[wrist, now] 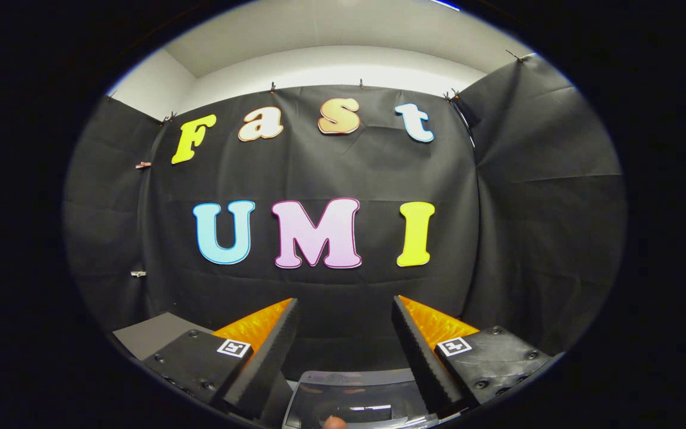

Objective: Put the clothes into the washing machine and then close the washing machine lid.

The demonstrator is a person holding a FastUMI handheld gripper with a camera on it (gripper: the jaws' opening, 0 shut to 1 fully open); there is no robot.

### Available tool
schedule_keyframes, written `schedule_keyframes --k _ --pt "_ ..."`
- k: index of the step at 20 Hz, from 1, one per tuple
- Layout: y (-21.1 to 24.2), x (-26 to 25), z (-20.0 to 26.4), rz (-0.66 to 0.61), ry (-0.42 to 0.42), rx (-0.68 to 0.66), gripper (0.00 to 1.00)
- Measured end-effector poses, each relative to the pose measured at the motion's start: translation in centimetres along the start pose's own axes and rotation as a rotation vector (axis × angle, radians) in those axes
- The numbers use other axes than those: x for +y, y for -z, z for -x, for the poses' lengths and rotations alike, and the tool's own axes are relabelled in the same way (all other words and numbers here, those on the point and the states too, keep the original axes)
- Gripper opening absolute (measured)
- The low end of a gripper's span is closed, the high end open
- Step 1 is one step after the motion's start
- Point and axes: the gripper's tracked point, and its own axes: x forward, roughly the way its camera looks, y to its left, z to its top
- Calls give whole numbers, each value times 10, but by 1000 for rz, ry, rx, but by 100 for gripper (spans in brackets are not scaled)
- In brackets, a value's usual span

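Two jaws of the gripper (pixel 346 333) stand released, nothing between them; below lies the washing machine lid (pixel 358 399), glossy, translucent grey.

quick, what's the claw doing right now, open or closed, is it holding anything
Claw: open, fingers spread wide apart, holding nothing; it points at the black booth wall, with the washing machine lid low between the fingers.

Claw (pixel 346 313) wide apart, empty; washing machine lid (pixel 355 399) low between fingers.
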Motion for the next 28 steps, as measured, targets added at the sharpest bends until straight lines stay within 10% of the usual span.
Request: schedule_keyframes --k 28 --pt "-7 11 -29 -38 -19 -9 98"
